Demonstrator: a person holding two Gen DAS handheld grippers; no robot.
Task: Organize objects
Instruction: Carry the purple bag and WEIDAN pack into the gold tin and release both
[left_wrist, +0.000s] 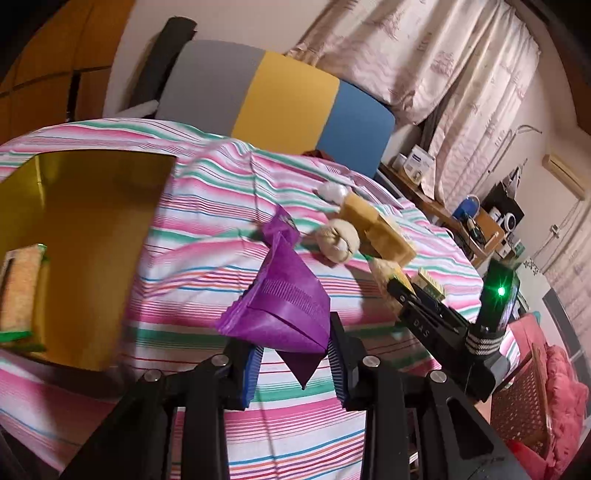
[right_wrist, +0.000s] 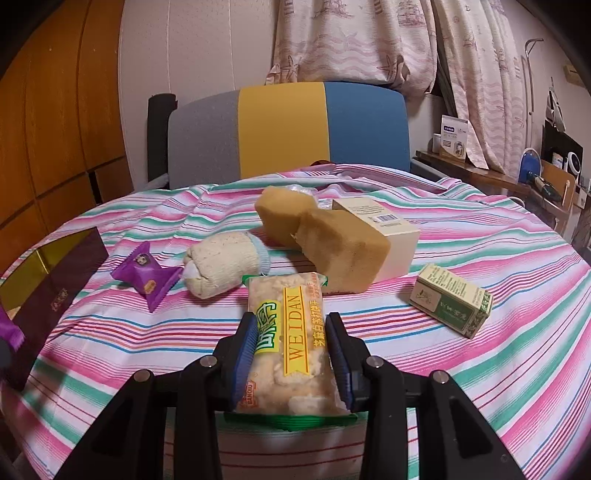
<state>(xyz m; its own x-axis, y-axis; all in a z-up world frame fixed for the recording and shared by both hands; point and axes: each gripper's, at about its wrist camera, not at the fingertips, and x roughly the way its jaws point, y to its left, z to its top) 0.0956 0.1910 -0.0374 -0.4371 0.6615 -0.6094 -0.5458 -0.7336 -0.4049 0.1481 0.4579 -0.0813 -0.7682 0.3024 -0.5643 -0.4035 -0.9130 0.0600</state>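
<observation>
My left gripper (left_wrist: 295, 354) is shut on a purple foil snack packet (left_wrist: 284, 314), held above the striped bedsheet (left_wrist: 207, 229). To its left stands an open box with a gold lining (left_wrist: 96, 221), and a cracker packet (left_wrist: 20, 288) lies inside it. My right gripper (right_wrist: 293, 343) is shut on a clear cracker packet with a yellow label (right_wrist: 291, 332), low over the sheet. A second purple packet (right_wrist: 147, 273), a rolled cream sock (right_wrist: 221, 266), two tan sponges (right_wrist: 343, 251), a cream carton (right_wrist: 384, 229) and a small green box (right_wrist: 450, 299) lie beyond it.
A grey, yellow and blue headboard (right_wrist: 284, 129) closes the far side of the bed. A cluttered wooden shelf (right_wrist: 480, 173) runs along the right under curtains. A pink quilt on a wicker chair (left_wrist: 546, 398) stands at the lower right.
</observation>
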